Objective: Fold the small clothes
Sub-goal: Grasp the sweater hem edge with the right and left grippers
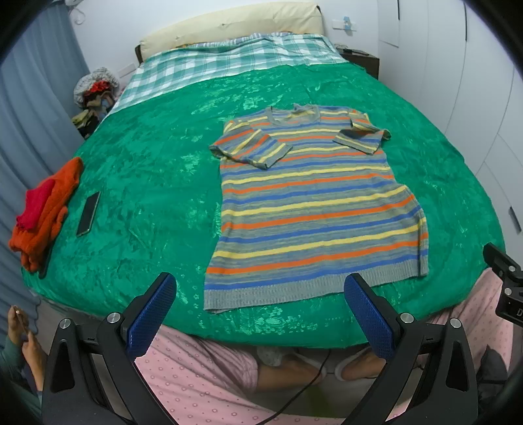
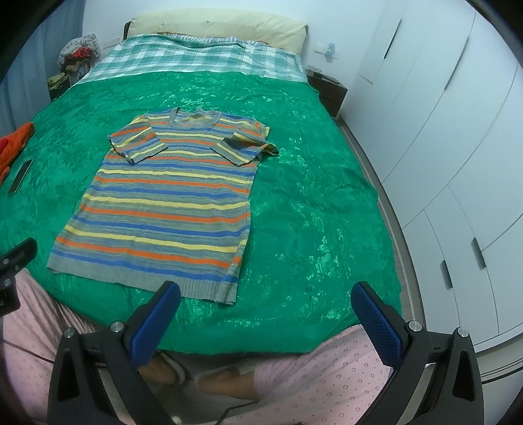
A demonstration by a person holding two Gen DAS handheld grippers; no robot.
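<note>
A striped sweater (image 1: 310, 202) lies flat on a bed (image 1: 147, 170) covered by a shiny green spread, its grey hem near the foot edge and its neck pointing toward the headboard. Both short sleeves are folded inward over the chest. The stripes run grey, blue, yellow and orange. The left claw (image 1: 260, 314) hangs above the foot edge, released, its blue pads wide apart and holding nothing, the sweater's hem showing between them. The right claw (image 2: 265, 318) is likewise released and empty, hovering over bare spread beside the sweater's right hem corner. Near the bed's left edge sits a pile of orange and red knitwear (image 1: 44, 209), with a dark phone (image 1: 88, 213) just beside it. A checked sheet (image 1: 228, 59) covers the head end, below a cream headboard (image 1: 235, 26). White wardrobe doors (image 2: 457, 137) line the right wall. Pink dotted trousers (image 1: 202, 379) and slippered feet show below the claws.
</note>
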